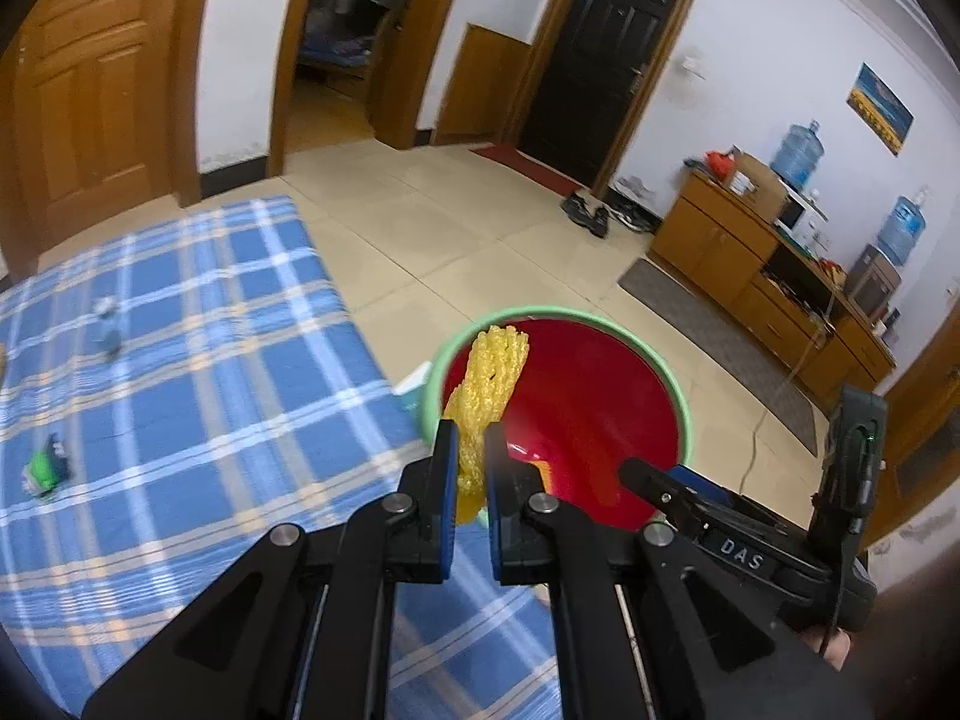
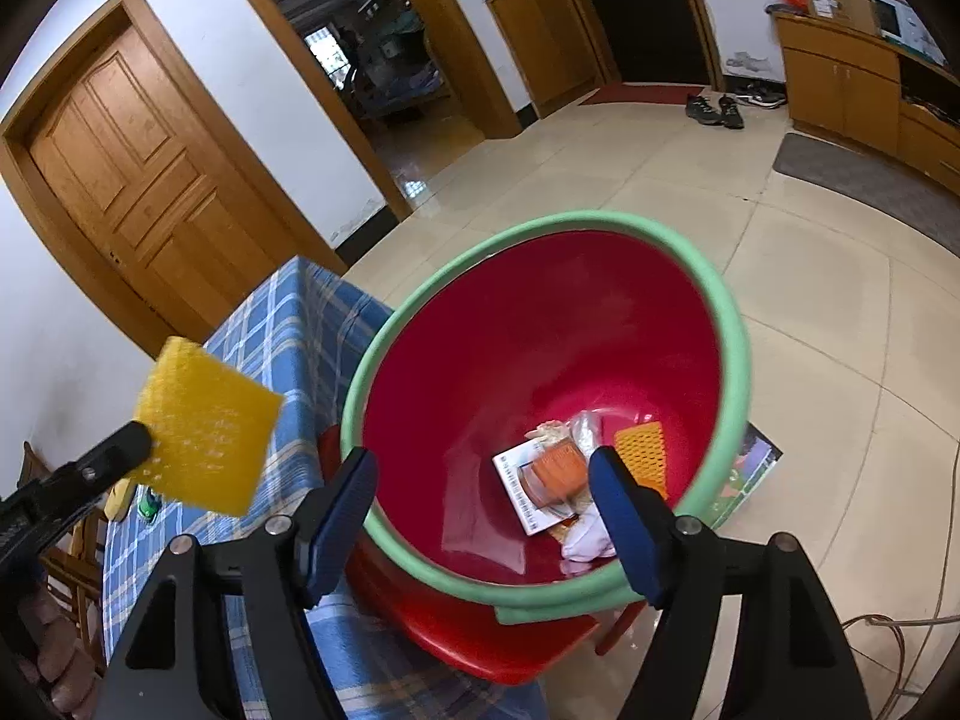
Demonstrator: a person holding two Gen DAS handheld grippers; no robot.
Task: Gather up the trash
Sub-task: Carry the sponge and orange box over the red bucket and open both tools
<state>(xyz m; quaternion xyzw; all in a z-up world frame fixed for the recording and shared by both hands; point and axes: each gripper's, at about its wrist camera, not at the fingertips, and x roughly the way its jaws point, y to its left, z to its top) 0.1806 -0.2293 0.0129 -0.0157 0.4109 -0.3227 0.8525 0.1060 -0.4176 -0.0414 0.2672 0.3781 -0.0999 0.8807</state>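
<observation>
Ok, left gripper clenched on yellow foam net, right gripper released and empty — I clear the red bucket's green rim before letting go.

White walls, beige tiled floor, wooden doors, low cabinet.

A yellow foam net sits between the blue pads of the black left gripper. Just ahead of it is a red bucket with a green rim. Past the black right gripper, in the bucket, lie an orange mesh piece and a white box. Beside both tools is a blue, white and tan checked cloth.
</observation>
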